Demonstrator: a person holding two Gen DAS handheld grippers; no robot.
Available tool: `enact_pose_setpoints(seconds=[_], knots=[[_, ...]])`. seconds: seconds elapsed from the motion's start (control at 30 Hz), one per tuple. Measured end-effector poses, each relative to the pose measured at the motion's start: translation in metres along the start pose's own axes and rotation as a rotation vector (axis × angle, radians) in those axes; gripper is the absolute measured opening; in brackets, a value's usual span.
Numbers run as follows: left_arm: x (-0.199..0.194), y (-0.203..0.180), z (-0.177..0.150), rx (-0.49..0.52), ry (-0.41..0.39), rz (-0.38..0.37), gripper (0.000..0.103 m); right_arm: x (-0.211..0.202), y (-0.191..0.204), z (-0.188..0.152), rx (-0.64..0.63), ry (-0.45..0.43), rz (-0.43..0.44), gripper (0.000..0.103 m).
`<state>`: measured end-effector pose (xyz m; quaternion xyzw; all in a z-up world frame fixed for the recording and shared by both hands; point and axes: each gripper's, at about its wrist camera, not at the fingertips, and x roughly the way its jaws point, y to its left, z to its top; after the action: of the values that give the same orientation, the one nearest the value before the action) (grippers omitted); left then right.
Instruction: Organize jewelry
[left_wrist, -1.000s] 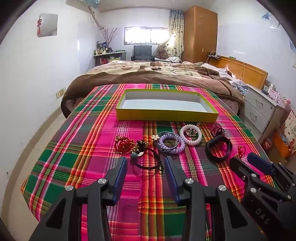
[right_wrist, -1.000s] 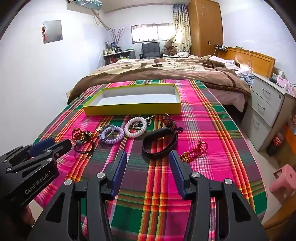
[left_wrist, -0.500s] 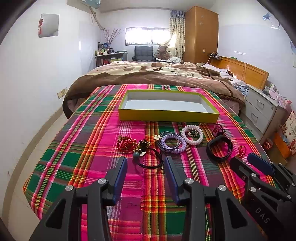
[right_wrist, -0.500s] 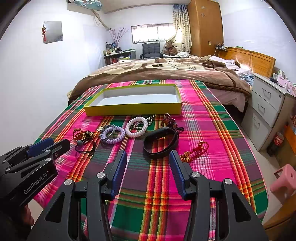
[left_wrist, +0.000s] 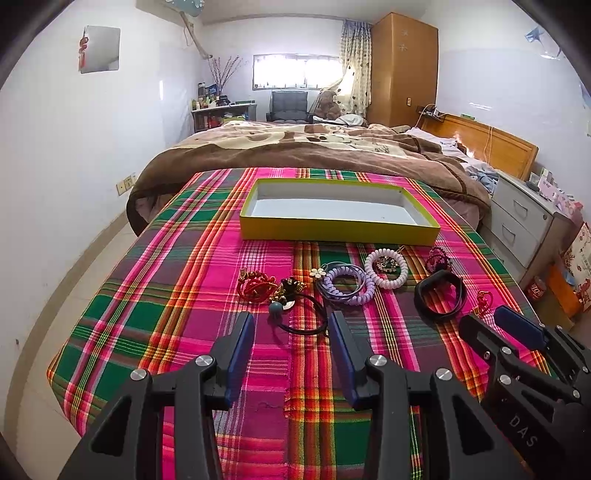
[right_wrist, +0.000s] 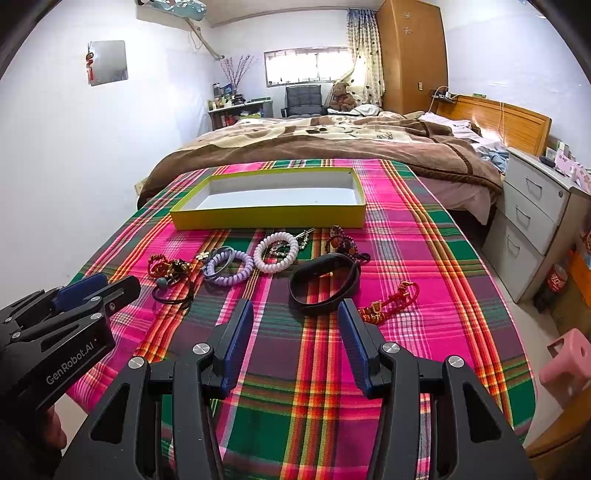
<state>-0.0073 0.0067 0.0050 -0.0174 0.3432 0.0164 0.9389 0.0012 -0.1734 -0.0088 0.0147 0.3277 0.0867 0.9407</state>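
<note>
Jewelry: loose pieces in a row on plaid cloth (left_wrist: 177, 295), just ahead of both claws, none yet in yellow tray (left_wrist: 340, 230) beyond the row.
Left gripper (left_wrist: 291, 321): wide open, empty, aimed at black elastic hair tie (left_wrist: 304, 317) directly past its tips; red ornament (left_wrist: 255, 288) ahead-left, purple coil bracelet (left_wrist: 347, 284) ahead-right.
Right gripper (right_wrist: 295, 314): wide open, empty, black band (right_wrist: 325, 282) straight ahead between the finger lines; red knotted charm (right_wrist: 389, 301) just beside right finger.
White coil bracelet (right_wrist: 277, 252), dark beaded piece (right_wrist: 343, 242): farther ahead, nearer tray.
Spread apparently for single picks. Tangled neighbours likely to snag; tray path unobstructed.
</note>
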Motion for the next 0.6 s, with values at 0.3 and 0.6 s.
enact_pose_setpoints(seconds=[0.3, 0.6], knots=[[-0.0027, 0.0012, -0.0006, -0.003, 0.001, 0.002, 0.041, 0.0, 0.0015, 0.0, -0.003, 0.001, 0.0, 0.049], [-0.0052, 0.004, -0.0008, -0.003, 0.001, 0.0, 0.041, -0.0001, 0.0035, 0.0002, -0.005, 0.002, 0.0, 0.049]])
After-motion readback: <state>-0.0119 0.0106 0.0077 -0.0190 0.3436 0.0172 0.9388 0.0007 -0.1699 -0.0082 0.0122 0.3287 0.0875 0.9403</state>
